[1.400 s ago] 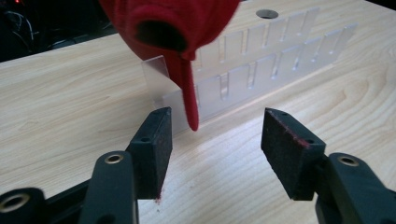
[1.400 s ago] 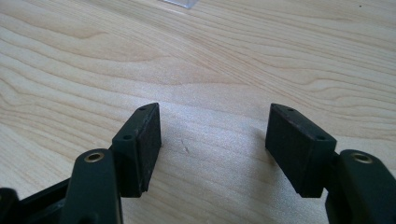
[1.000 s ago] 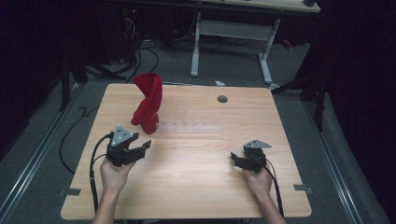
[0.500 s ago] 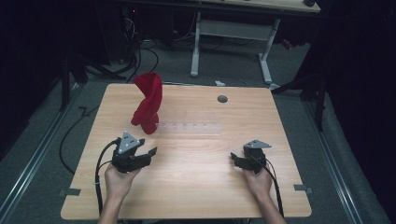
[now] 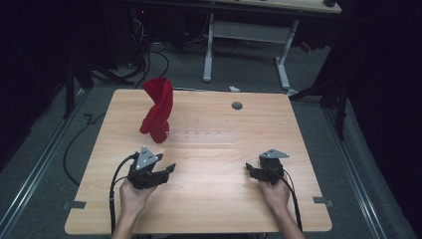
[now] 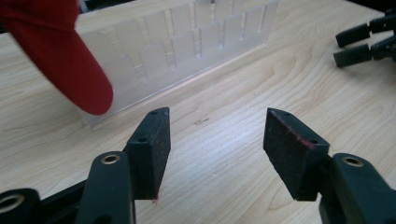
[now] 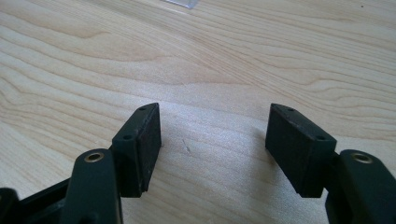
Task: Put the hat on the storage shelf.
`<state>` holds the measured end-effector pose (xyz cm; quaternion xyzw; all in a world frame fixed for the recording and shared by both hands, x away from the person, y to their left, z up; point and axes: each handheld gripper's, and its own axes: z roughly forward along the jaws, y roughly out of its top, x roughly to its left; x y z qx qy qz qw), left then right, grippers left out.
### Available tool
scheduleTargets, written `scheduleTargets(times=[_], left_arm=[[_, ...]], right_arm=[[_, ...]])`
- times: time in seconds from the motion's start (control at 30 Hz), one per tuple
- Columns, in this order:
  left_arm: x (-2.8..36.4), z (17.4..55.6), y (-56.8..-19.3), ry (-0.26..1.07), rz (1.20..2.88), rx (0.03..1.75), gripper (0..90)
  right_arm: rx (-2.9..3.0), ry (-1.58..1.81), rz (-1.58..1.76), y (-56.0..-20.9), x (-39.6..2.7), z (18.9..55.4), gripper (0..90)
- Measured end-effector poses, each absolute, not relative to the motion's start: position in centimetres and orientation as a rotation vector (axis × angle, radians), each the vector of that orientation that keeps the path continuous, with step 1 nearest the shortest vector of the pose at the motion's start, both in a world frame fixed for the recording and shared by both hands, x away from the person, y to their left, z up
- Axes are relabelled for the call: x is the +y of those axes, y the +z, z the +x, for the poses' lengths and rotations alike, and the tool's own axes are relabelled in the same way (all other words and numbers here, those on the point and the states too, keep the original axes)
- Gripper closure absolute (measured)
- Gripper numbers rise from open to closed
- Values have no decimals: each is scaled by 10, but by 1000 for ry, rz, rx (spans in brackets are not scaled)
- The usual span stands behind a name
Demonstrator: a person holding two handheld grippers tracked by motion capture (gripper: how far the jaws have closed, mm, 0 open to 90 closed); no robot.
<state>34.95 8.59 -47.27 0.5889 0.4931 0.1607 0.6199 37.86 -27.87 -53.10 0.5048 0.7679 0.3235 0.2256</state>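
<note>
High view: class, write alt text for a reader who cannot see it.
A red cloth stands bunched upright at the left end of a clear plastic rack on a wooden table. Nearer the camera, the left hand-held gripper and right hand-held gripper rest open, holding nothing.

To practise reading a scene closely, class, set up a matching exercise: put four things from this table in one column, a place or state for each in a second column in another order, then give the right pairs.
Things
1. red cloth
2. clear plastic slotted rack
3. left gripper
4. small dark round grommet

Places or states
A. lies flat at the table's middle
B. set in the tabletop near the far edge
C. stands up at the rack's left end
D. jaws open, nothing between them

Pairs: 1-C, 2-A, 3-D, 4-B
</note>
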Motion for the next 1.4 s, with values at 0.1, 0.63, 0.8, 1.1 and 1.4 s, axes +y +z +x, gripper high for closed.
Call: scheduleTargets(times=[0.1,0.63,0.8,1.1,1.4], left_arm=[[80,350,-476,374,1373,1124,414],[56,361,-500,309,1405,1158,403],[53,367,-506,297,1392,1182,396],[48,379,-519,299,1377,1236,389],[45,390,-529,345,1367,1271,386]], right_arm=[[2118,892,1392,-531,-279,379,361],[2119,892,1392,-531,-278,378,360],[2120,891,1390,-531,-278,378,357],[2124,892,1386,-531,-278,378,351],[2124,892,1383,-531,-278,378,351]])
